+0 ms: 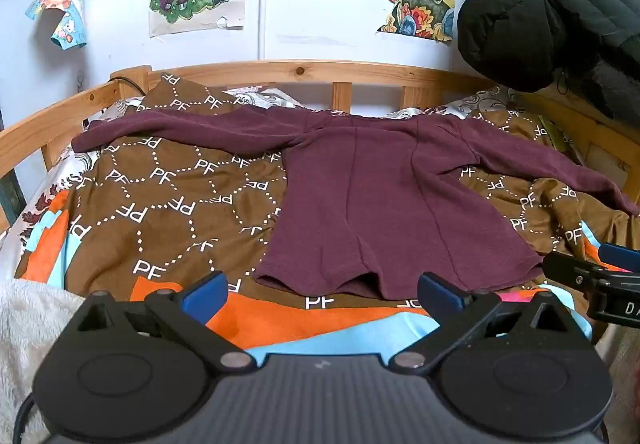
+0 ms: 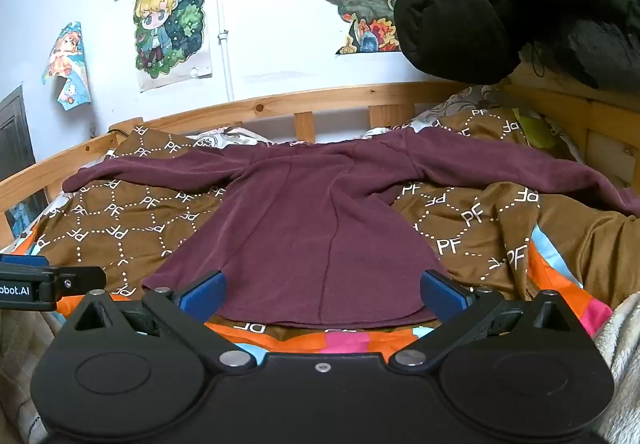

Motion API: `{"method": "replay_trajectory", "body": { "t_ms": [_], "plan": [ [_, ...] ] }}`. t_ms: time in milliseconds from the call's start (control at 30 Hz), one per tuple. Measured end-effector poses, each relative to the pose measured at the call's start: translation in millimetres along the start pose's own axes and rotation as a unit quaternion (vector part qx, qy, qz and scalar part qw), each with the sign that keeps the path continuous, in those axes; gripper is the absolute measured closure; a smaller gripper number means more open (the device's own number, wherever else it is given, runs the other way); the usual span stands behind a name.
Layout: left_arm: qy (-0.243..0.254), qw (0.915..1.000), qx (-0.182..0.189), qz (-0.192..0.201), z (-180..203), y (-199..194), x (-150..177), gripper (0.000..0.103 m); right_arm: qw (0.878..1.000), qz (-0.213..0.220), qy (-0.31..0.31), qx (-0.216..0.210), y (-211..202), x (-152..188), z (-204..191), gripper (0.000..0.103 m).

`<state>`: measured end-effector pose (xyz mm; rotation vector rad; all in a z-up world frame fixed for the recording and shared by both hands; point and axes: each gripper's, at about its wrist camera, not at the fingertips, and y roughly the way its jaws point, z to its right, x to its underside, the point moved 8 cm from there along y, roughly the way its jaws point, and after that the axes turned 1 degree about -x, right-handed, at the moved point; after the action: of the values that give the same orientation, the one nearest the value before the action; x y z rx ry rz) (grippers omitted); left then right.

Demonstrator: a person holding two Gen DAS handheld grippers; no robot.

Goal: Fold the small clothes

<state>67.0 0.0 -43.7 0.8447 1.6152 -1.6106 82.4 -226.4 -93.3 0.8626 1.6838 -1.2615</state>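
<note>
Maroon garment: a long-sleeved top point(image 1: 372, 204) lies flat on the bed, hem toward the cameras, collar toward the wooden headboard point(image 1: 304, 70), both sleeves spread out to the sides.
Support surface: a brown patterned blanket point(image 1: 168, 196) covers the bed; it is soft and rumpled, notably under the sleeve on the right side of both views.
Left tool point(image 1: 322, 290): jaws stand fully apart, nothing between them; it hovers just short of the hem, toward the hem's left corner.
Right tool point(image 2: 323, 290): jaws likewise fully apart and empty; it sits near the hem, roughly centred on the body of the top point(image 2: 312, 220).
Task status: judged as not yet started; no fold is visible in the garment.
Step in hand: probably the approach to a first grasp.
Procedure, sleeves: take each sleeve near its cuff and lay it across the chest so that the body forms a plain rectangle.
Procedure, grasp: pinch the maroon cloth only. The blanket lies directly beneath and could be caught along with it.
Procedure, hem: grip the two hem corners at the same level, one tool per corner, then carry the hem toward the collar in a single even motion.
Risk: uneven lifting would skew the fold; the rumpled blanket on the right may drag that sleeve.
Background: a black padded jacket point(image 1: 552, 4) hangs at the upper right, well apart from the work.
</note>
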Motion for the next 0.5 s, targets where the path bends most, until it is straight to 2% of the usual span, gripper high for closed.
{"method": "replay_trajectory", "body": {
  "t_ms": [500],
  "plan": [
    [0.0, 1.0, 0.0, 0.0, 0.0, 0.0, 0.0, 0.001, 1.0, -0.004, -0.001, 0.001, 0.0, 0.6, 0.1, 0.001]
  ]
}}
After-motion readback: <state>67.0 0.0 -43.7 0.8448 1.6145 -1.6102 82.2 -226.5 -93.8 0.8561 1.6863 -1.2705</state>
